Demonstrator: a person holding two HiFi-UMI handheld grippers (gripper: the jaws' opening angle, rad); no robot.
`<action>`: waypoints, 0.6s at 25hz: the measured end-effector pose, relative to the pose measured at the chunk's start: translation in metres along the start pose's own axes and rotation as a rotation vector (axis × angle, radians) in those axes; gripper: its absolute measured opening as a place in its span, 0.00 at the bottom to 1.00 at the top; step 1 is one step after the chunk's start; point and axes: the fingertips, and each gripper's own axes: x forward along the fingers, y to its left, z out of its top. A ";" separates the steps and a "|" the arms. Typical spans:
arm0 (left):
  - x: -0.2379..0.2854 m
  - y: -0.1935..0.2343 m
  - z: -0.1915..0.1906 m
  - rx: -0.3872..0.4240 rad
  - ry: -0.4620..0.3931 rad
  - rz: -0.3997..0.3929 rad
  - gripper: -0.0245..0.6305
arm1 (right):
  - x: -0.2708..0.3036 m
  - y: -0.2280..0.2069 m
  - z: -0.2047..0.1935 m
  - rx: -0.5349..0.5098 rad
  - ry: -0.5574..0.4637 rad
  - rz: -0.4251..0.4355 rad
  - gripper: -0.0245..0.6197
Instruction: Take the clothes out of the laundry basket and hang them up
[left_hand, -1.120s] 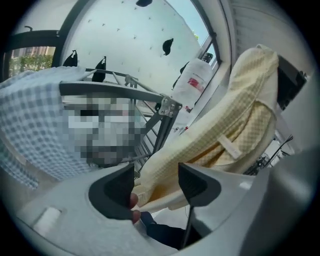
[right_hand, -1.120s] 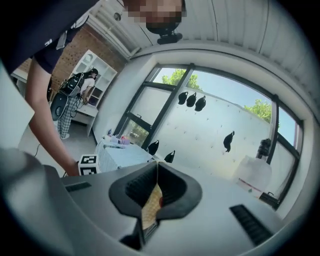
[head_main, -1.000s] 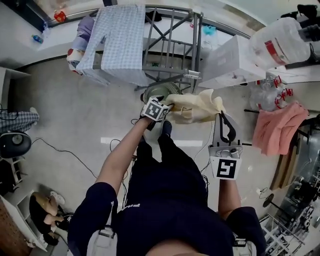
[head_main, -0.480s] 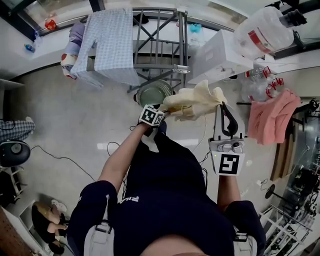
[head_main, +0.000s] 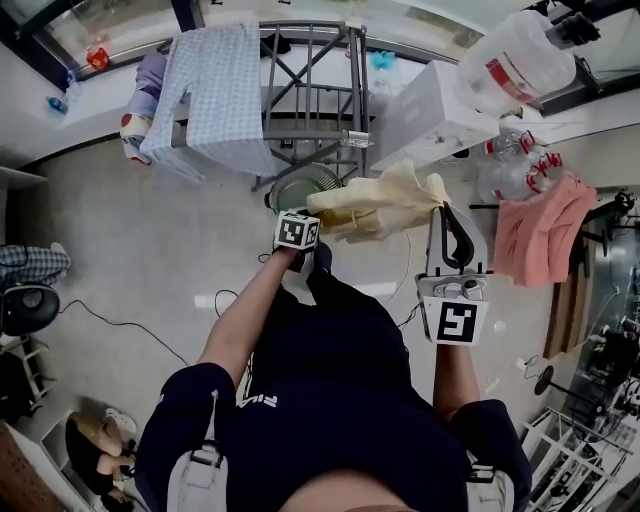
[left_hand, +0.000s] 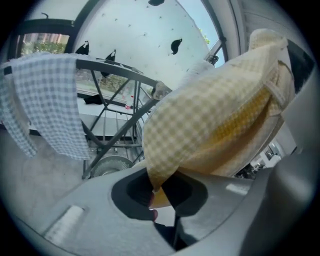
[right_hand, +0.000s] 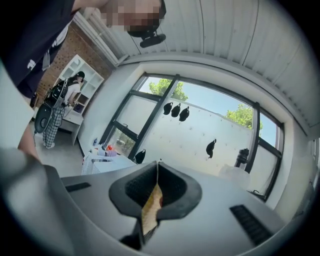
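A pale yellow checked cloth (head_main: 380, 205) hangs stretched between my two grippers at chest height. My left gripper (head_main: 316, 216) holds its left end; its jaws have just been closing and now pinch a fold of the cloth (left_hand: 210, 125) between the pads. The left gripper (left_hand: 159, 192) points down toward the drying rack (left_hand: 115, 85). My right gripper (head_main: 441, 207) is shut on the cloth's right edge, and a thin strip of cloth (right_hand: 151, 210) shows between the right gripper (right_hand: 156, 197) pads. It points level at the window.
A grey drying rack (head_main: 315, 95) stands ahead with a blue checked shirt (head_main: 215, 90) draped on its left side. A round fan (head_main: 303, 185) lies on the floor below it. A white box (head_main: 430, 110), big plastic bottles (head_main: 515, 60) and a pink cloth (head_main: 540, 240) are to the right.
My left gripper's jaws have closed on the cloth's left end. Both grippers shifted slightly, the right one rising, and the cloth now hangs spread between them.
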 end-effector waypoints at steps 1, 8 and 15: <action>-0.006 0.009 0.001 -0.017 -0.009 0.032 0.10 | 0.001 -0.001 -0.008 -0.001 0.020 -0.009 0.05; -0.085 0.055 0.017 -0.084 -0.125 0.166 0.10 | 0.002 -0.022 -0.046 0.011 0.125 -0.071 0.05; -0.204 0.050 0.099 -0.042 -0.407 0.250 0.10 | 0.003 -0.048 -0.097 -0.037 0.262 -0.220 0.05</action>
